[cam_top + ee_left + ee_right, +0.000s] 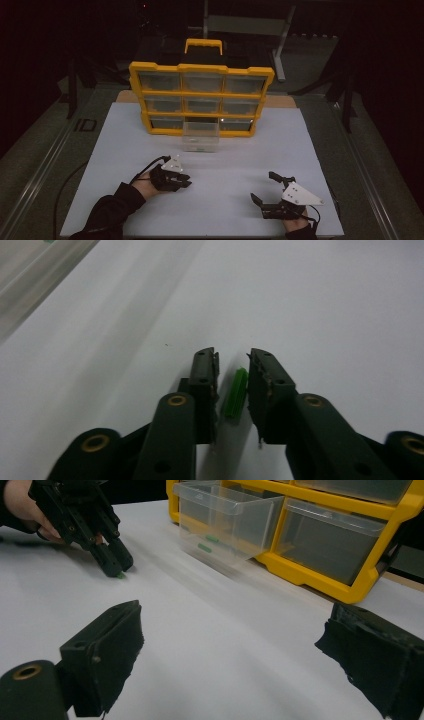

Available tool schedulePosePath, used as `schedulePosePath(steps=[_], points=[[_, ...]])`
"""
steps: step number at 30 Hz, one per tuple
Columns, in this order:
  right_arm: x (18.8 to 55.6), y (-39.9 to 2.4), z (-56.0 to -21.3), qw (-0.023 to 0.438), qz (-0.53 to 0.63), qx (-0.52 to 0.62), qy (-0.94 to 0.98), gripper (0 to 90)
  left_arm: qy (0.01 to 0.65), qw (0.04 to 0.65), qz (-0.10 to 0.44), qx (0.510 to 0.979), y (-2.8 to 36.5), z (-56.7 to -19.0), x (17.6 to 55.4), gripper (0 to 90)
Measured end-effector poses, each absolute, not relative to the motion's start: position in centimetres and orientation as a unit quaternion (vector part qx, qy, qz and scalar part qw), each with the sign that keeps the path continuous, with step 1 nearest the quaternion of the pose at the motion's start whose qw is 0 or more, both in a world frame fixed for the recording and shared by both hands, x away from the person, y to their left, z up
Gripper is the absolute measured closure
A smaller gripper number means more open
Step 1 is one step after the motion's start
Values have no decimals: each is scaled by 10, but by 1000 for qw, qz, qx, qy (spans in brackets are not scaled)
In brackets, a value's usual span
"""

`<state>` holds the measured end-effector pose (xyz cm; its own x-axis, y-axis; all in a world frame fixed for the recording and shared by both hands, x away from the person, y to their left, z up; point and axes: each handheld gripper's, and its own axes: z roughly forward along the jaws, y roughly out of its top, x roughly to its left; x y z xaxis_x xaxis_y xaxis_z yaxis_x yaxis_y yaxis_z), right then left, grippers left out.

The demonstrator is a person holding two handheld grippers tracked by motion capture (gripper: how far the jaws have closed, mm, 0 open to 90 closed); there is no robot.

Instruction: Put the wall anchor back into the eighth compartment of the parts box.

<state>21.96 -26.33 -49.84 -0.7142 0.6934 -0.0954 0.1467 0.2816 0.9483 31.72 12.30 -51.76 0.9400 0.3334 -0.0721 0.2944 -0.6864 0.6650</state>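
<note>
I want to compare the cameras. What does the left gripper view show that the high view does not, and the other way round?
The left gripper view alone shows a small green plastic piece lying on the sheet between the left gripper's jaws, with a gap on each side. The high view alone shows the yellow drawer cabinet, its clear plastic drawer pulled out, and the right gripper, open. Both show the white table sheet and the left gripper.
</note>
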Motion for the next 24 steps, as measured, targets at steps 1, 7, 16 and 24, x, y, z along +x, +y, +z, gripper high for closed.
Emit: schedulePosePath(steps=[1, 7, 16, 24], points=[[220, -263, -498, 257, 532, 277, 758, 84, 172, 357, 26, 918, 123, -518, 317, 757], [220, -263, -498, 258, 532, 277, 758, 84, 170, 351, 19, 921, 121, -517, 318, 833], [220, -264, -498, 259, 532, 278, 757, 84, 165, 342, 18, 925, 119, -510, 319, 840], [220, -264, -498, 260, 532, 277, 757, 84, 154, 351, 23, 923, 121, -495, 321, 839]])
